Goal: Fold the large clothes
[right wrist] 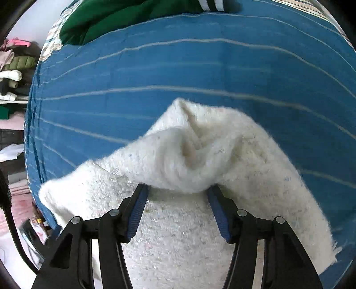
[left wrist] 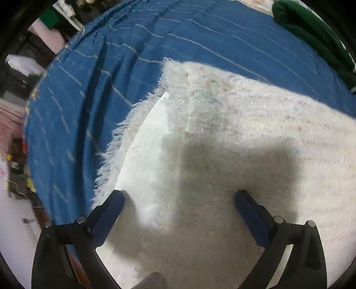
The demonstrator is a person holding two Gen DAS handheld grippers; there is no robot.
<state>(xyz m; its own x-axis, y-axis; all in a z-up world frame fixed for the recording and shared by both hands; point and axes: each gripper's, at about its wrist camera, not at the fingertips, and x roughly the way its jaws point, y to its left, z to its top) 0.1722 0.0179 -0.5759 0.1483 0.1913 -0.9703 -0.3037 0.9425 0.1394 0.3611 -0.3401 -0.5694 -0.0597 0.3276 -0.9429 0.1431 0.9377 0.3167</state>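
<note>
A fluffy white sweater (left wrist: 233, 133) lies spread on a bed covered by a blue striped sheet (left wrist: 133, 44), with two hand-held tongs poised just above it. The left gripper (left wrist: 179, 196) stands at its widest, its fingers straddling a flat stretch of the sweater beside the fringed edge, with nothing held. The right gripper (right wrist: 178, 189) is about half open; a bunched, raised fold of the sweater (right wrist: 189, 151) sits right at its fingertips, but the pads do not appear to press on it, so it looks released rather than held.

The sweater looks soft, thick and light, a long-pile knit that should slump and crumple wherever it is not supported, and whose fuzz could snag or slip in a shallow pinch. The safest holds are probably the firmer edges and corners, taken deep between the pads, one tong at each end of an edge so the fold stays straight.

A green garment (right wrist: 124, 15) lies at the far side of the sheet, well apart from the sweater. No basket, box or other container is visible on the bed; stacked clothes (right wrist: 13, 73) sit beyond the sheet's left edge.
</note>
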